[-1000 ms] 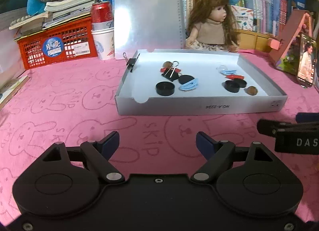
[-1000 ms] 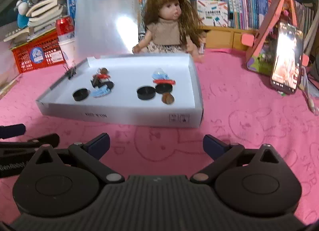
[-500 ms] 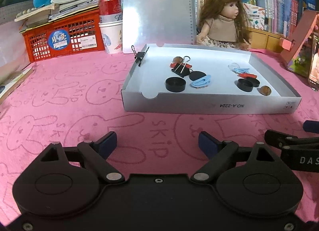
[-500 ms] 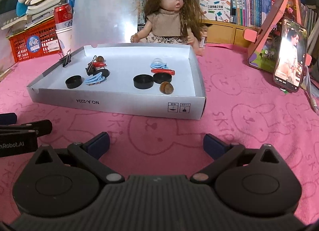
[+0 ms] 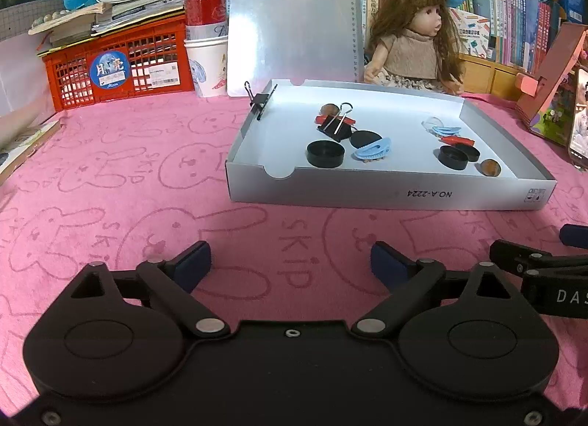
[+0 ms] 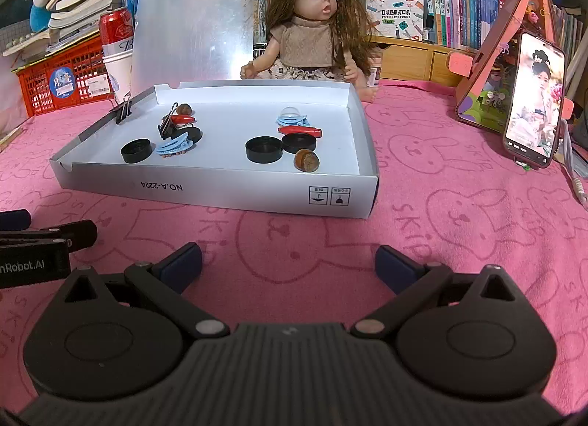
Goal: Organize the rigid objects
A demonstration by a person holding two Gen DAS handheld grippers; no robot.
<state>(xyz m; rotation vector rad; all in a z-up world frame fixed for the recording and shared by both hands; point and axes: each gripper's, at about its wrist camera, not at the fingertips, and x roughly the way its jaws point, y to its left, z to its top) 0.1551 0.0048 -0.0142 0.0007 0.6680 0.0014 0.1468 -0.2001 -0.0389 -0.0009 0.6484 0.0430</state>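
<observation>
Two grippers low in frame, tray mid-frame.
Left gripper [image 5: 290, 260] and right gripper [image 6: 288, 260], jaws wide, both empty, over fuzzy pink cloth [image 6: 441, 213]; centre, cardboard tray [image 6: 220, 189] holds three round black caps [image 6: 264, 149], two blue clips [image 6: 172, 145], two acorns [image 6: 306, 160].

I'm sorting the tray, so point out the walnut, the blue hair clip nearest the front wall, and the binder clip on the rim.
walnut [image 6: 306, 160], right wrist view, shell top
blue hair clip [image 6: 172, 145], right wrist view, curved back
binder clip [image 5: 260, 100], left wrist view, black body
</observation>
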